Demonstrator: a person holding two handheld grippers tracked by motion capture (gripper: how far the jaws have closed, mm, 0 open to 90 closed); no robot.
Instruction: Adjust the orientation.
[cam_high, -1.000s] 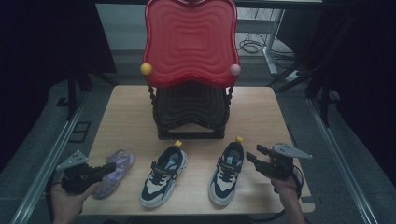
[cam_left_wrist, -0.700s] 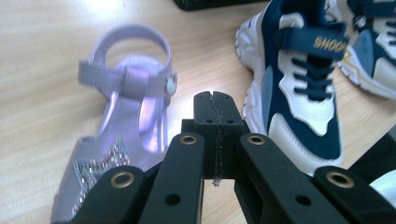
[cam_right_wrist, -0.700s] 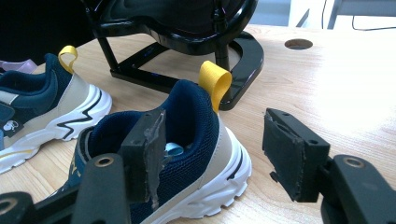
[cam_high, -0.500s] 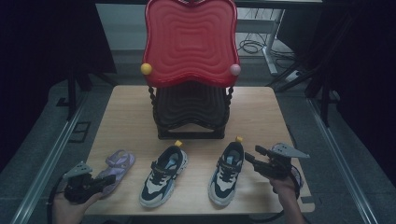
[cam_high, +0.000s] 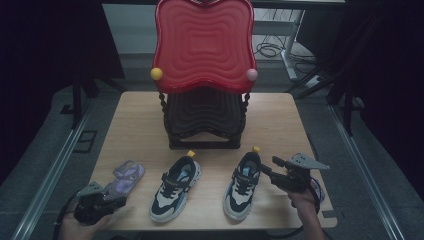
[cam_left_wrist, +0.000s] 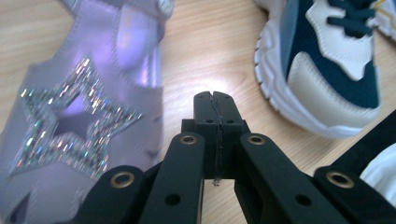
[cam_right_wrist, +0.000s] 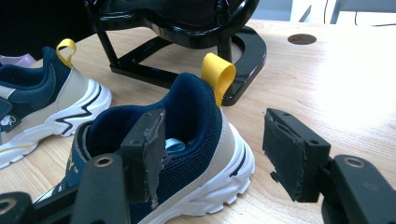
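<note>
A purple sandal (cam_high: 125, 177) with a glittery star (cam_left_wrist: 70, 107) lies at the table's front left. My left gripper (cam_high: 107, 200) hovers low just beside it near the front edge. Its jaws are shut (cam_left_wrist: 215, 100) with nothing between them. Two navy-and-cream sneakers with yellow heel loops stand side by side, the left one (cam_high: 175, 187) and the right one (cam_high: 242, 185). My right gripper (cam_high: 274, 165) is open at the right sneaker's heel (cam_right_wrist: 187, 140). One pad (cam_right_wrist: 149, 149) sits over the collar and the other lies outside it.
A black stand (cam_high: 202, 117) carrying a big red wavy panel (cam_high: 202, 45) occupies the table's middle back; its base (cam_right_wrist: 187, 42) lies just behind the sneakers. The table's front edge (cam_high: 210, 231) runs close under both hands. A cable hole (cam_right_wrist: 301, 38) is at far right.
My left gripper has sunk lower and drawn back toward the table's front edge, off the sandal's near end. The right gripper and the shoes have stayed put.
</note>
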